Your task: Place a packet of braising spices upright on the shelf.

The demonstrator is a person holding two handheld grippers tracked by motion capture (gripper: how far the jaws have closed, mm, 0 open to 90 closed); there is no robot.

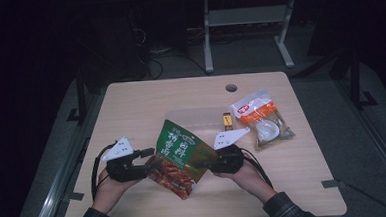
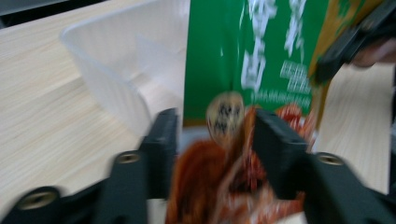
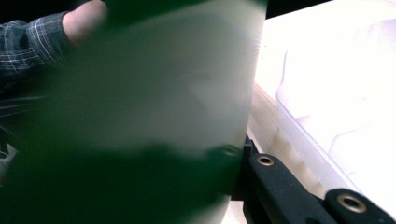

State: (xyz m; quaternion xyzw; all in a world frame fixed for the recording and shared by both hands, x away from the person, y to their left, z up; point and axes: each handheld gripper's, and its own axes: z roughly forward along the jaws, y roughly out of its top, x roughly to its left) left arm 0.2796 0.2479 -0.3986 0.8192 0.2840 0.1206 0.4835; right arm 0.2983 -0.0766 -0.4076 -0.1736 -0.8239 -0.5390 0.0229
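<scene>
On the left of the high view, the left tool (image 1: 148, 161) lies level at the lower edge of the green snack pouch (image 1: 179, 157). In the left gripper view its jaws stand well apart with the pouch's red printed end (image 2: 219, 177) between them, the pads clear of the film, so this side looks released. That probably leaves the pouch to the other hand.

The pouch hangs tilted just above the worktop (image 1: 131, 111), its top corner over the near rim of the clear plastic tub (image 1: 196, 117) (likely where it is headed).

To the right, the right tool (image 1: 209, 163) is clamped tight on the pouch's right edge. In the right gripper view the green film (image 3: 140, 107) sits right against the lens beside one black jaw, with the tub's pale wall (image 3: 336, 107) close by.

Further right, a small orange packet (image 1: 227, 120) lies just beside the tub. A white-and-orange food bag (image 1: 261, 119) rests near it, untouched.
</scene>
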